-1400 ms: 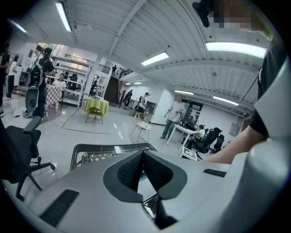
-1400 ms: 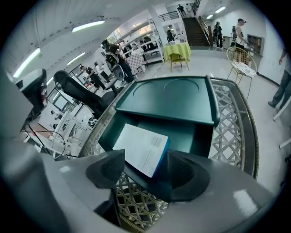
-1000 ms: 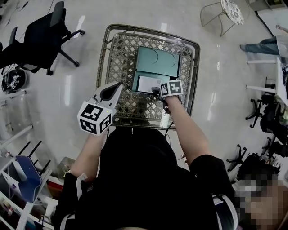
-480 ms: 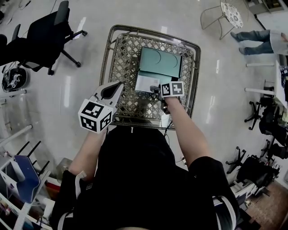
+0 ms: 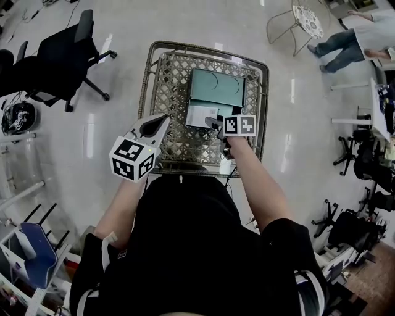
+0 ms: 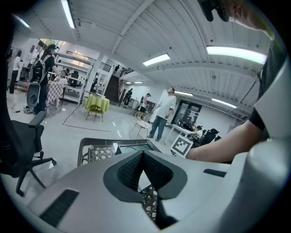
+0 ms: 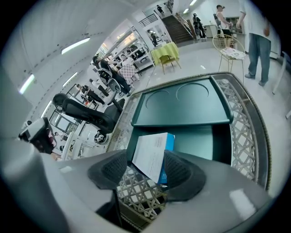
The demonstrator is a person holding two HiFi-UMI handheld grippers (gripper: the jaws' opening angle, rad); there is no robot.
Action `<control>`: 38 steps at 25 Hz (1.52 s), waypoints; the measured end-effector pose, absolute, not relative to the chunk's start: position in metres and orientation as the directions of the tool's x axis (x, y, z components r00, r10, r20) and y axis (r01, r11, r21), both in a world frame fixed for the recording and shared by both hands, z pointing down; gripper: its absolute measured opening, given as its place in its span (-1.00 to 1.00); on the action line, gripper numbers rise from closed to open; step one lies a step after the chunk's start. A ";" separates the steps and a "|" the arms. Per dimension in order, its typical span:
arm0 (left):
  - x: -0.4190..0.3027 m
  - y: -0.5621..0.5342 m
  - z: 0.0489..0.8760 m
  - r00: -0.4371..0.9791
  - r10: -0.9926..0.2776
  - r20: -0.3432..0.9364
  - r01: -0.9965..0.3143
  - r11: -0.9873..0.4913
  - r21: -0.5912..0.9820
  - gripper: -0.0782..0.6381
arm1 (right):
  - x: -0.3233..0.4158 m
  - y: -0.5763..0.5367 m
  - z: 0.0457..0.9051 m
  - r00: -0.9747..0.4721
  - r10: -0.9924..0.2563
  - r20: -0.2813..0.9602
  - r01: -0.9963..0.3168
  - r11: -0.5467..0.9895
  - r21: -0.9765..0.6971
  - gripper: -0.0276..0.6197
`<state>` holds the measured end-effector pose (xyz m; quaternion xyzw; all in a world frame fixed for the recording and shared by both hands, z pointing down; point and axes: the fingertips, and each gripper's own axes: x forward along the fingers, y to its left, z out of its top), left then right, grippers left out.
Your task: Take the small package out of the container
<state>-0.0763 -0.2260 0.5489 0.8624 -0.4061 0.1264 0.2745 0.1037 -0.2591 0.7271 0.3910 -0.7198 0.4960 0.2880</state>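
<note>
A wicker-pattern wire basket point(image 5: 148, 74) stands in front of me. In it lies a teal container point(image 5: 216, 86) with its lid point(image 7: 182, 102) swung back. A small white and blue package point(image 5: 200, 114) sticks up from the container's open half. My right gripper point(image 5: 214, 123) reaches in from the near side. Its pads sit against both sides of the tilted package point(image 7: 152, 157), so the right gripper point(image 7: 145, 169) is shut on it. My left gripper point(image 5: 163, 117) hovers over the basket's near left corner, shut and holding nothing. Its closed tips point(image 6: 143, 154) point over the basket rim point(image 6: 97, 142).
A black office chair point(image 5: 62, 55) stands on the floor to the left. A wire chair point(image 5: 296, 18) and a walking person point(image 5: 352, 40) are at the far right, with more dark chairs point(image 5: 364, 166) along the right edge.
My right gripper has settled against the package, barely shifting place. The left gripper has stayed put. The person at the far right has walked further along.
</note>
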 end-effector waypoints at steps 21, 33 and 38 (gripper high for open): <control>-0.089 -0.223 0.540 0.628 -0.658 0.416 -0.778 -0.506 0.373 -0.76 | -0.001 -0.261 0.666 -0.652 -0.278 0.706 -0.740 0.436 -0.512 -0.24; -0.102 -0.217 0.545 0.593 -0.676 0.436 -0.803 -0.457 0.384 -0.76 | 0.024 -0.263 0.703 -0.447 -0.328 0.832 -0.880 0.326 -0.344 0.08; -0.111 -0.216 0.550 0.587 -0.676 0.446 -0.807 -0.448 0.384 -0.76 | 0.039 -0.267 0.719 -0.372 -0.331 0.867 -0.914 0.295 -0.280 -0.40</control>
